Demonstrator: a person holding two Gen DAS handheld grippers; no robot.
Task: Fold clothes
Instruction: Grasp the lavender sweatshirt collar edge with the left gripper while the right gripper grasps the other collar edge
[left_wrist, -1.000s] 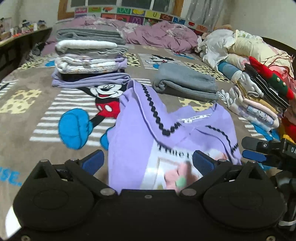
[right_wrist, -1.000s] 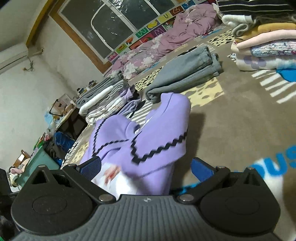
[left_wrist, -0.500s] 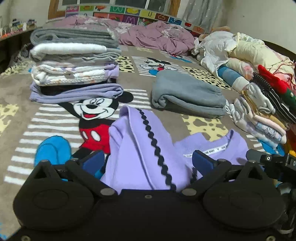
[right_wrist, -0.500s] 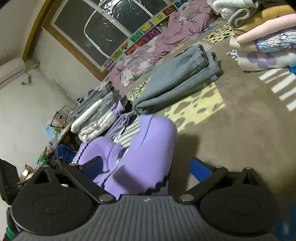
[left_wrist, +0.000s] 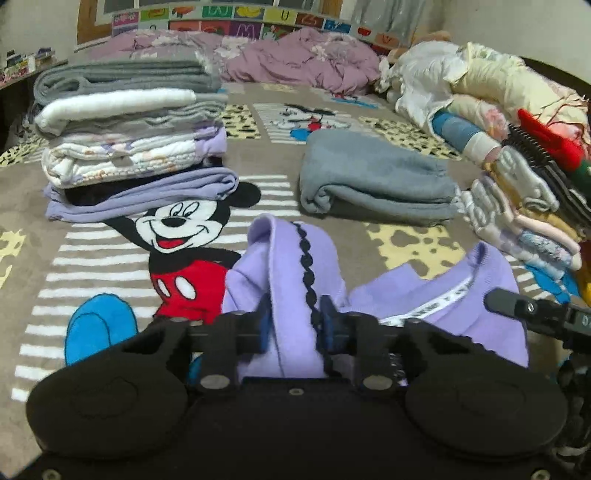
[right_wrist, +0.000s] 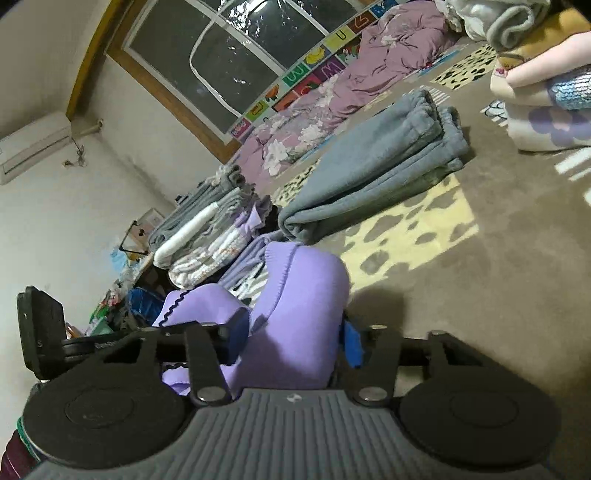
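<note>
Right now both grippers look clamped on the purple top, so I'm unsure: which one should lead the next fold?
Probably left: left gripper pinches the purple top at its trimmed fold; right gripper holds bulkier bunched fabric.

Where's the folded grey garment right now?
In the left wrist view the grey garment lies on the blanket beyond the purple top, between the left stack and right pile.

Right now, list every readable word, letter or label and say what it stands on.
"M": alphabet tile strip under the window.
"U": same strip, further right.
Neck label of the purple sweatshirt: white printed tape, too blurred to read.
"D": cut-off letter on the right gripper's black body.
</note>
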